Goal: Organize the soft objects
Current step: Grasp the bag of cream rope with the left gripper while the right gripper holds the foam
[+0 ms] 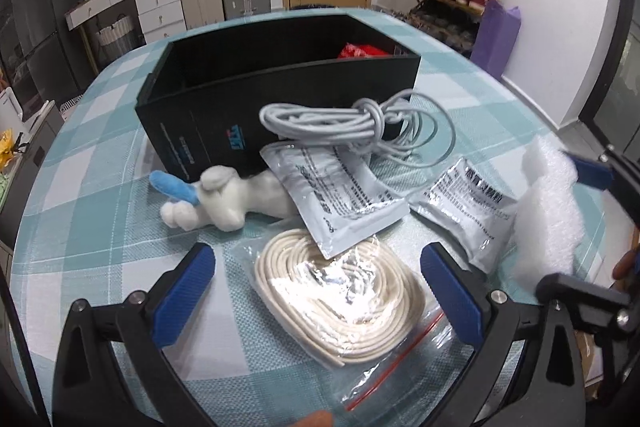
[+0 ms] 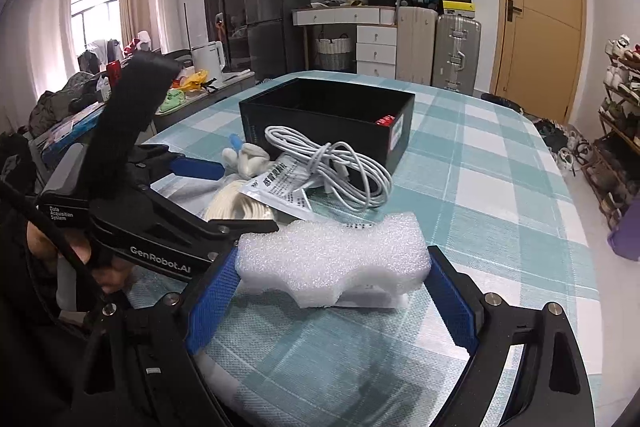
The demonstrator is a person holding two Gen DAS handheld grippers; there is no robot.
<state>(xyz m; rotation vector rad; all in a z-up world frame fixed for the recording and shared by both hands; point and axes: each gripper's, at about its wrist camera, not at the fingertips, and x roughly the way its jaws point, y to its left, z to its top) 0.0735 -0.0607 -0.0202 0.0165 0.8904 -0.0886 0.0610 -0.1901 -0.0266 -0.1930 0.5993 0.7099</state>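
Right gripper [image 2: 334, 279] grasps the white foam block [image 2: 334, 259]; keep light squeeze, lift over the black cardboard box [image 2: 326, 123] rim. Left gripper [image 1: 316, 291] w/ jaws released above the bagged cream cord coil [image 1: 340, 295].

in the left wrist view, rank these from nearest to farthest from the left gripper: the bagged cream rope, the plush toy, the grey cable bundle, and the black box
1. Bagged cream rope, between the open left gripper's fingers.
2. Plush toy, ahead and to the left.
3. Grey cable bundle, farther ahead, against the box front.
4. Black box, behind it, farthest.
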